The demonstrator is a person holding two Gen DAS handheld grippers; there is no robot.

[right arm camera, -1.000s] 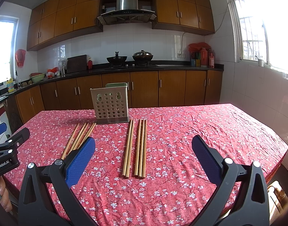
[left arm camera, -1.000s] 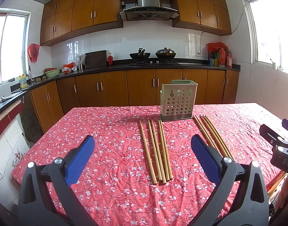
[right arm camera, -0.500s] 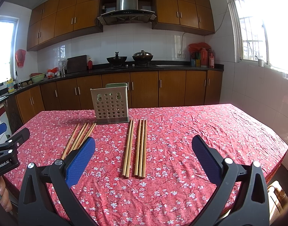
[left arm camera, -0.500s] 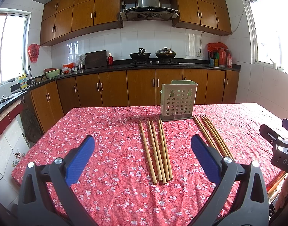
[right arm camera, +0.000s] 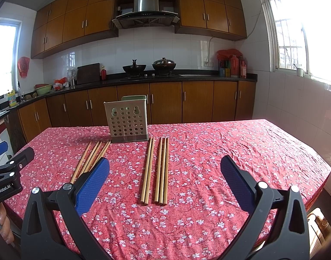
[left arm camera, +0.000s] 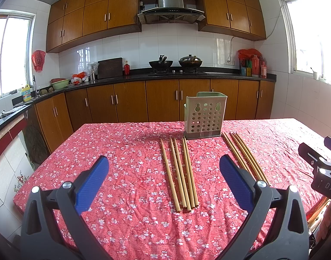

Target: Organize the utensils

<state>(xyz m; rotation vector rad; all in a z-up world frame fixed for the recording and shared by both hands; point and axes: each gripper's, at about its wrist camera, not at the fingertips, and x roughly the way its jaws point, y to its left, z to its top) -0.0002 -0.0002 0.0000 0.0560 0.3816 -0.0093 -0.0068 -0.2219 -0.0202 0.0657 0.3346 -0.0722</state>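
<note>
A beige perforated utensil holder (left arm camera: 205, 116) (right arm camera: 128, 121) stands upright at the far middle of the table. Two groups of several wooden chopsticks lie in front of it: a left group (left arm camera: 181, 173) (right arm camera: 91, 158) and a right group (left arm camera: 244, 156) (right arm camera: 156, 169). My left gripper (left arm camera: 163, 177) is open and empty, held above the table short of the left group. My right gripper (right arm camera: 164, 178) is open and empty, held short of the right group. Each gripper shows at the edge of the other's view.
The table carries a red flowered cloth (left arm camera: 122, 151) (right arm camera: 230, 151). Its near edge lies just under both grippers and its right edge drops off (right arm camera: 317, 179). Kitchen cabinets and a counter with pots (left arm camera: 176, 65) run behind the table.
</note>
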